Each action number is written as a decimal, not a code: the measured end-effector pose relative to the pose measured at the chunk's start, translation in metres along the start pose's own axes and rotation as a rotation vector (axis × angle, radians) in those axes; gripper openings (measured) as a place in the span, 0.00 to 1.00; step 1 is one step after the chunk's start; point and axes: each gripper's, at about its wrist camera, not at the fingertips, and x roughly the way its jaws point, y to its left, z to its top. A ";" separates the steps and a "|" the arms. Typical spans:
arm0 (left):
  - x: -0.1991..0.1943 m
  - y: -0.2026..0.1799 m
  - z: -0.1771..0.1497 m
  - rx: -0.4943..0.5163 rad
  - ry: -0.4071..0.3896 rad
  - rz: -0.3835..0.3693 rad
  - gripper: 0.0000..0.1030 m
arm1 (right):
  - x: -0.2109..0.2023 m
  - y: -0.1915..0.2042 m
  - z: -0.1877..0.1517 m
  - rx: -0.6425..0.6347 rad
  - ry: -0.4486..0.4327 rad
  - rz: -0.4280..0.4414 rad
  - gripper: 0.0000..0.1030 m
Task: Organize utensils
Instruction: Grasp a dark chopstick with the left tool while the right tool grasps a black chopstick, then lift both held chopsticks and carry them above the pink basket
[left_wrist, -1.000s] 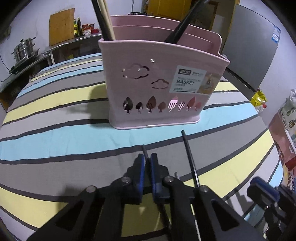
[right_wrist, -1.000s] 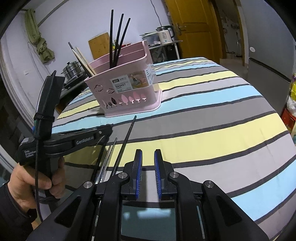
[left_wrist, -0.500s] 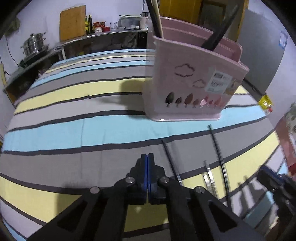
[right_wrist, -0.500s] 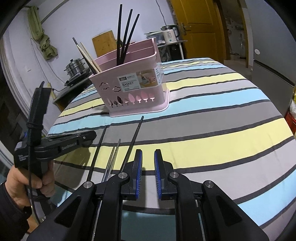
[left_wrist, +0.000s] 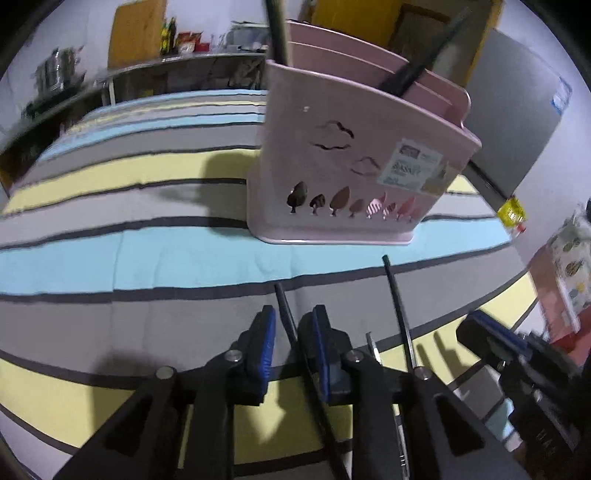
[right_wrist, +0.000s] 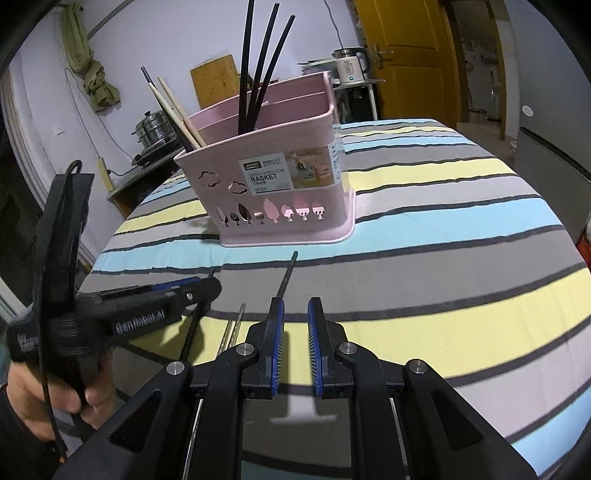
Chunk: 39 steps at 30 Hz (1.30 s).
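Left gripper (left_wrist: 291, 325) fingers just parting around slim black chopstick (left_wrist: 286, 310), right gripper (right_wrist: 295, 317) fingers apart

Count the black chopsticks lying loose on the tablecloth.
2. The first chopstick lies between the left gripper's just-opening jaws; the second chopstick lies ahead of the right gripper. Others may hide beneath the grippers.

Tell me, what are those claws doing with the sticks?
A person holds a claw in each hand, sorting chopsticks into the pink basket, where several already stand. The left claw has just been opening, with a black chopstick lying between its jaws on the striped tablecloth. The right claw is open and empty. Another black chopstick lies nearby.
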 end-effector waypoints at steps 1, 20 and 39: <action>0.000 -0.001 0.000 0.018 0.001 0.016 0.09 | 0.004 0.001 0.002 -0.002 0.007 0.002 0.13; -0.001 0.029 0.005 0.044 0.033 0.096 0.08 | 0.069 0.024 0.031 -0.087 0.180 -0.095 0.12; -0.037 0.017 0.014 0.052 -0.038 0.106 0.05 | 0.017 0.018 0.052 -0.049 0.077 -0.008 0.06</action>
